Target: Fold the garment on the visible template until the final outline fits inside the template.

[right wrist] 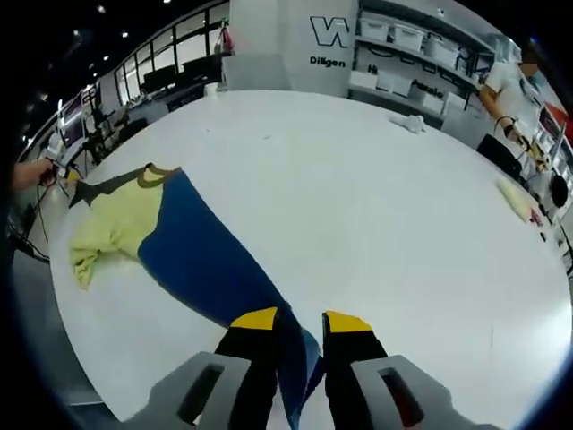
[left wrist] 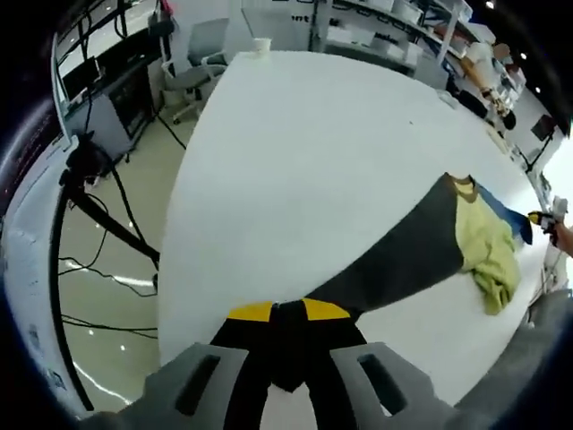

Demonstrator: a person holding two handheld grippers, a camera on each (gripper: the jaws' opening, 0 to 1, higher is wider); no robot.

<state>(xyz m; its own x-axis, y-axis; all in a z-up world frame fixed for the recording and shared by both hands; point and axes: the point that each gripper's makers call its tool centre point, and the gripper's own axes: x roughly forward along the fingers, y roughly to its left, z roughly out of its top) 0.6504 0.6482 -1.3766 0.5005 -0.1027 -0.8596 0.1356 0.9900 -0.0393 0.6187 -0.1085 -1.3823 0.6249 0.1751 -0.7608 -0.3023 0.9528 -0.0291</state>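
Two claws clamped on garment | left claw dark edge | right claw blue edge | wall lettering "W"

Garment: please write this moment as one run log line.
garment stretched on table | left claw shut on dark edge | right claw shut on blue edge | unfolded

Bright overhead light; soft shadows (edges warped)
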